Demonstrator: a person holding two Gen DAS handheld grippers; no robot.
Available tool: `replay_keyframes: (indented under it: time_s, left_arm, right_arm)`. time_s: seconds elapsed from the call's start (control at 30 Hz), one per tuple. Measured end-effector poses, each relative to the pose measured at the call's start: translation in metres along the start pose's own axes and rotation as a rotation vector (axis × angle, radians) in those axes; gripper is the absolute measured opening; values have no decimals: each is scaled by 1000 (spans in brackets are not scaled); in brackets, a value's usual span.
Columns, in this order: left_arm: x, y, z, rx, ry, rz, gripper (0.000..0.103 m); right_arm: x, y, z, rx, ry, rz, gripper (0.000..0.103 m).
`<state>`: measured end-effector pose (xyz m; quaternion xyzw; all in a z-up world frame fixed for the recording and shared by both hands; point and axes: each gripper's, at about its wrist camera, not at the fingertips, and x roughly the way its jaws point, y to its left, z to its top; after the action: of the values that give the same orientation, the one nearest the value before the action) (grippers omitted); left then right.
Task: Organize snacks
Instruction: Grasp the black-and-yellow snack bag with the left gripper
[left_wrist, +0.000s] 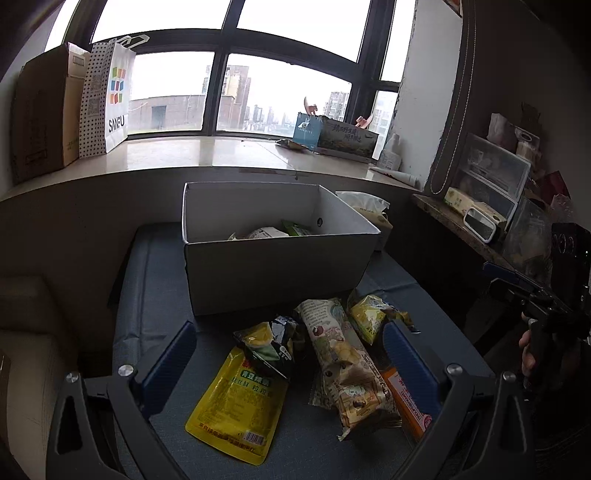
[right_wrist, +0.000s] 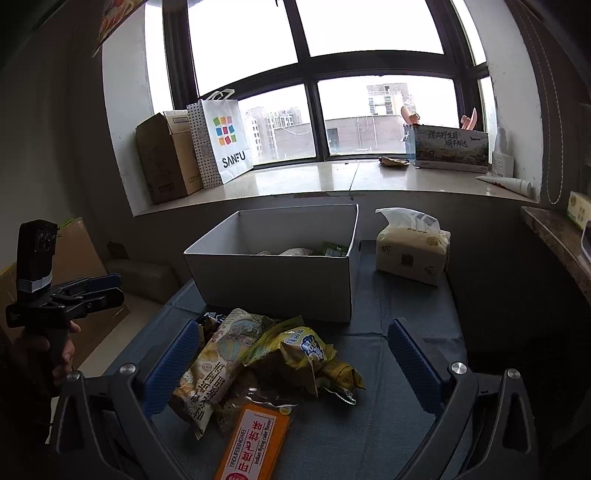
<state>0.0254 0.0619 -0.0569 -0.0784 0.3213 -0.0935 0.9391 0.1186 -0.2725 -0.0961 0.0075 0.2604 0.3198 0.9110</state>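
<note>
A white cardboard box stands on the blue table with a few snack packs inside. In front of it lies a pile of snacks: a yellow pouch, a black-and-yellow pack, a long beige illustrated pack, a small yellow pack and an orange pack. My left gripper is open and empty, hovering over the pile. My right gripper is open and empty above the small yellow pack, the beige pack and the orange pack. The box also shows in the right wrist view.
A tissue pack stands right of the box. The windowsill behind holds a cardboard carton, a SANFU bag and a printed box. A cluttered shelf is on the right.
</note>
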Motion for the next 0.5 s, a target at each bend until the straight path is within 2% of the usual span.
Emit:
replay_keyframes:
  time_s: [0.17, 0.33, 0.5]
  left_arm:
    - [20, -3, -17, 15, 63, -26, 103]
    - [48, -2, -12, 99, 118, -12, 103]
    - [88, 15, -11, 124, 214, -64, 103]
  right_arm:
    - [1, -9, -20, 45, 56, 2, 103]
    - [5, -2, -23, 32, 71, 7, 103]
    - [10, 11, -26, -7, 91, 19, 103]
